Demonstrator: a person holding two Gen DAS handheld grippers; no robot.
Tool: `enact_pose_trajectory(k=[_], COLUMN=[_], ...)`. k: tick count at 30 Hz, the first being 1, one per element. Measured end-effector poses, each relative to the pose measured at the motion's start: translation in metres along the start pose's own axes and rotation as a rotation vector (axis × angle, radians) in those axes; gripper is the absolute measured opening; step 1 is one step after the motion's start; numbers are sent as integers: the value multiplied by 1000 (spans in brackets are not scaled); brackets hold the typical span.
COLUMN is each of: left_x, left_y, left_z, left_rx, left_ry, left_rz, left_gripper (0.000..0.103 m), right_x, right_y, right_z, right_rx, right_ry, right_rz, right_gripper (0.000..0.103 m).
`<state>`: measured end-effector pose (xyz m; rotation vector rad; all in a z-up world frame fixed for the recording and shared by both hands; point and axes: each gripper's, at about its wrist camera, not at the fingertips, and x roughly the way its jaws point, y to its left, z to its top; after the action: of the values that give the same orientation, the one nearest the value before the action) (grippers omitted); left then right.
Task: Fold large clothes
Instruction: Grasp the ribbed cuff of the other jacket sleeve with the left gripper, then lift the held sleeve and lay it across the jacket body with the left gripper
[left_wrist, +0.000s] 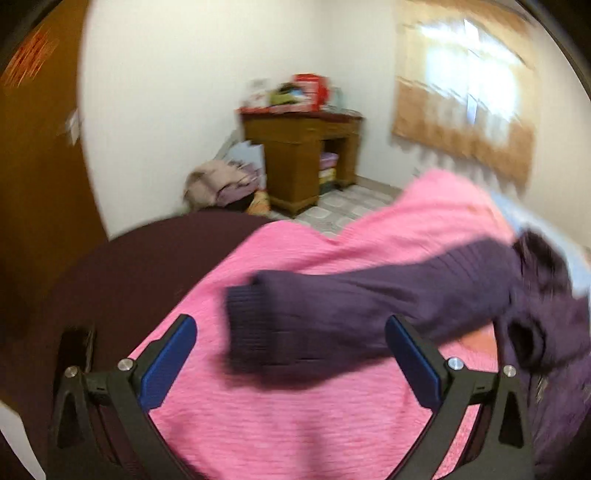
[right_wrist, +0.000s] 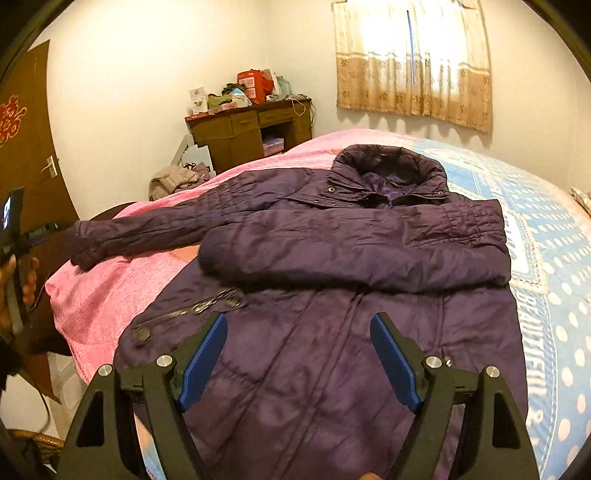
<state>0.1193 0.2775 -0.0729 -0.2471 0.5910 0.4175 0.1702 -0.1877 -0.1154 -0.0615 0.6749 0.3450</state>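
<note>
A large purple quilted jacket (right_wrist: 332, 302) lies face up on the bed. Its right sleeve (right_wrist: 351, 243) is folded across the chest. Its left sleeve (right_wrist: 155, 225) stretches out over the pink blanket (right_wrist: 107, 291) toward the bed's edge. In the left wrist view that sleeve (left_wrist: 351, 306) lies just ahead of my left gripper (left_wrist: 290, 332), which is open and empty, the cuff between its fingers' line. My right gripper (right_wrist: 297, 332) is open and empty above the jacket's lower front. The left gripper also shows at the left edge of the right wrist view (right_wrist: 18, 236).
A wooden desk (right_wrist: 251, 129) piled with boxes stands at the far wall, with a heap of clothes (right_wrist: 173, 179) on the floor beside it. A brown door (right_wrist: 26, 147) is on the left, a curtained window (right_wrist: 413, 62) on the right. A blue dotted sheet (right_wrist: 546, 295) covers the bed's right side.
</note>
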Motion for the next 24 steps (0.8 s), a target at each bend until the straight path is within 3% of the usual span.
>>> enact_pose_trajectory(k=[2, 6, 12, 17, 19, 21, 22, 24], left_x=[8, 35, 70, 95, 95, 96, 94, 93], left_y=[31, 35, 30, 29, 33, 30, 29, 27], left_z=[-1, -10, -19, -23, -25, -23, -22, -15], left_rx=[-137, -293, -417, -464, -473, -469, -467, -456], left_ry=[31, 135, 151, 233, 220, 206, 203, 180], left_rz=[-60, -200, -210, -196, -216, -259, -279, -293], left_gripper=[103, 103, 103, 103, 89, 61, 57, 37], right_x=[-2, -4, -7, -4, -2, -2, -2, -4], right_y=[8, 27, 36, 37, 39, 40, 41, 39], right_z=[-3, -10, -18, -21, -21, -22, -23, -23], right_rx=[-8, -26, -38, -17, -15, -16, -16, -10], right_ry=[-2, 12, 25, 25, 25, 22, 20, 12], right_rz=[3, 28, 28, 33, 40, 49, 53, 53], right_gripper=[80, 80, 80, 80, 80, 80, 80, 80])
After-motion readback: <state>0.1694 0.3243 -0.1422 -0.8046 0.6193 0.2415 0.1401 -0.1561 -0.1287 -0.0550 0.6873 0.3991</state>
